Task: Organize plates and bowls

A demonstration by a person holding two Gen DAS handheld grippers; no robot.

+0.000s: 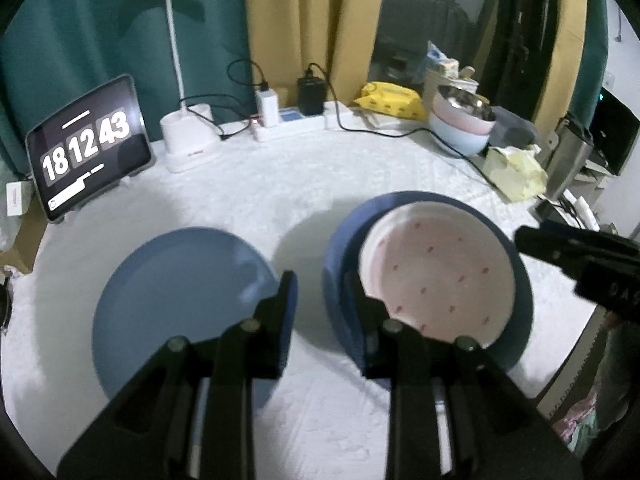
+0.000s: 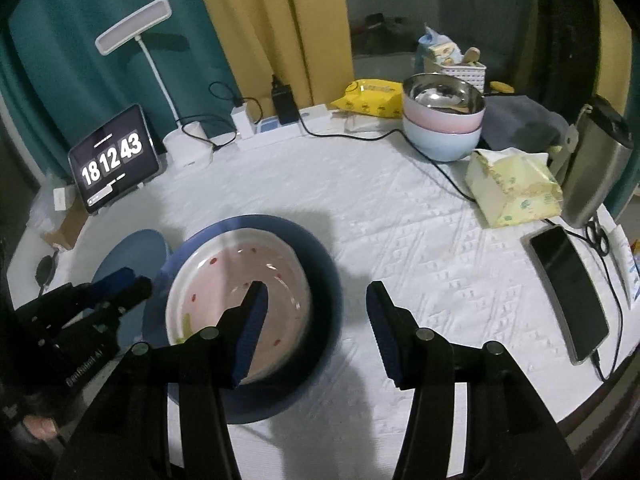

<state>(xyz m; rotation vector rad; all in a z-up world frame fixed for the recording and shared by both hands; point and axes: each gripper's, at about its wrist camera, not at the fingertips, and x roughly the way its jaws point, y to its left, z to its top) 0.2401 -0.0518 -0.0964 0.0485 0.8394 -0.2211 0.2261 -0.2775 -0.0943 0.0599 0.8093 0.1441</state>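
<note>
A white plate with red spots (image 1: 432,276) (image 2: 228,280) lies tilted inside a dark blue plate (image 1: 340,240) (image 2: 320,272) on the white tablecloth. To its left, a light blue plate (image 1: 180,292) (image 2: 132,252) lies flat. My left gripper (image 1: 320,304) hovers at the dark blue plate's left rim. Its jaws stand narrowly apart, and the pads press on nothing. My right gripper (image 2: 316,320) is wide open above that plate's right rim, holding nothing. At the back right, a steel bowl sits in a pink bowl, which sits in a pale blue bowl (image 1: 460,136) (image 2: 440,140).
A tablet clock (image 1: 88,148), a desk lamp (image 1: 188,140) and a power strip with cables (image 1: 288,120) line the back edge. At the right are a yellow tissue pack (image 2: 516,192), a phone (image 2: 568,292) and a steel flask (image 2: 596,168). The table's edge curves close at front right.
</note>
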